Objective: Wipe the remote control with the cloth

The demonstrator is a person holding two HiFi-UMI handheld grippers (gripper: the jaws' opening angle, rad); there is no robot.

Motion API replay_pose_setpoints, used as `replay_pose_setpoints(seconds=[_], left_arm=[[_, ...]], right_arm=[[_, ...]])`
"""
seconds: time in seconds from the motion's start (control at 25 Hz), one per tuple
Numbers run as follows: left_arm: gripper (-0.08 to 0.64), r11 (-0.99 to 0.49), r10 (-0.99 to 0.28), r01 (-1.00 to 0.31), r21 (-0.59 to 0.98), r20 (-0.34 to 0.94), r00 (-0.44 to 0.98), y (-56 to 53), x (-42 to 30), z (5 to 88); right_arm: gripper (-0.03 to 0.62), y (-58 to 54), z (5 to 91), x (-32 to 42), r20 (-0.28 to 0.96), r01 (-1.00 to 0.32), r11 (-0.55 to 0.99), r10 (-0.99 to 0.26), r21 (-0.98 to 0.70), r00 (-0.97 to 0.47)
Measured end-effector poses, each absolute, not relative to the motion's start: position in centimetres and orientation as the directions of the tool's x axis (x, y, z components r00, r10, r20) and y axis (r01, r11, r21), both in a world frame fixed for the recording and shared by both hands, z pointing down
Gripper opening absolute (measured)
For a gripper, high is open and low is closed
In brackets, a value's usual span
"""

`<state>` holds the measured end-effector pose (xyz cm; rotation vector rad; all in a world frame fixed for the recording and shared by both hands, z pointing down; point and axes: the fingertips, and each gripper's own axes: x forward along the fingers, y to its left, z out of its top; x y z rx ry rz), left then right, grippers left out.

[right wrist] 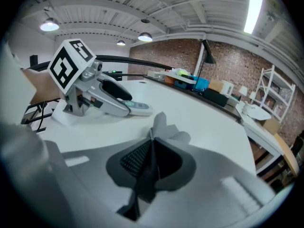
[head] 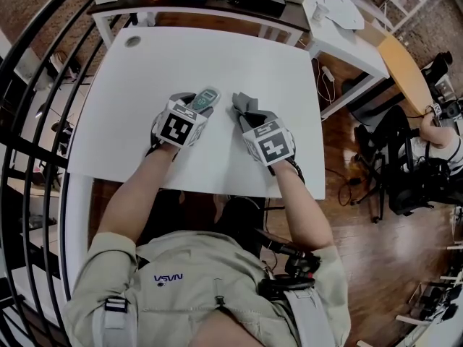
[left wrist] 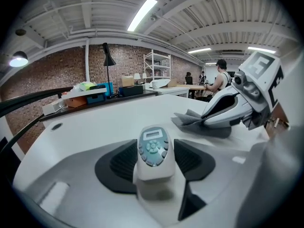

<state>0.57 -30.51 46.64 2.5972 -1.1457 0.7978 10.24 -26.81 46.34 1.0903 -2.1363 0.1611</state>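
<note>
A grey-white remote control (head: 206,98) with a small screen and round buttons lies low over the white table (head: 217,56). My left gripper (head: 195,108) is shut on it, its dark pads (left wrist: 124,161) pressing the remote control (left wrist: 153,148) from both sides. Just to the right, my right gripper (head: 247,116) is shut on a grey cloth (head: 244,103). In the right gripper view the cloth (right wrist: 166,128) sticks up crumpled from the closed jaws of my right gripper (right wrist: 152,158). Remote and cloth lie a short way apart, not touching.
A round grommet (head: 132,40) sits at the table's far left corner. Behind the table stands a dark desk (head: 202,4) with boxes on it. A white side table (head: 343,31) and office chairs (head: 405,172) are to the right, and a black railing (head: 32,129) runs along the left.
</note>
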Motion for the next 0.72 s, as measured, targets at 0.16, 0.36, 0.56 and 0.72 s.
replay_pose_setpoints(seconds=[0.16, 0.36, 0.56, 0.72], left_arm=[[0.242, -0.668, -0.662, -0.742, -0.049, 0.495, 0.563, -30.3, 0.5, 44.8], [0.238, -0.661, -0.69, -0.747, -0.07, 0.447, 0.569, -29.7, 0.2, 43.3], [0.148, -0.659, -0.737, -0.73, -0.181, 0.348, 0.579, -27.7, 0.9, 40.0], [0.002, -0.655, -0.748, -0.721, -0.226, 0.327, 0.577, -27.6, 1.0, 39.1]], right_arm=[[0.023, -26.9, 44.2, 10.4, 0.59, -0.765, 0.61, -0.702, 0.208, -0.399], [0.021, -26.9, 41.1, 10.2, 0.486, -0.785, 0.589, -0.752, 0.193, -0.445], [0.021, -25.9, 35.9, 9.2, 0.302, -0.784, 0.602, -0.783, 0.15, -0.543], [0.021, -25.7, 34.2, 9.3, 0.256, -0.791, 0.593, -0.797, 0.154, -0.548]])
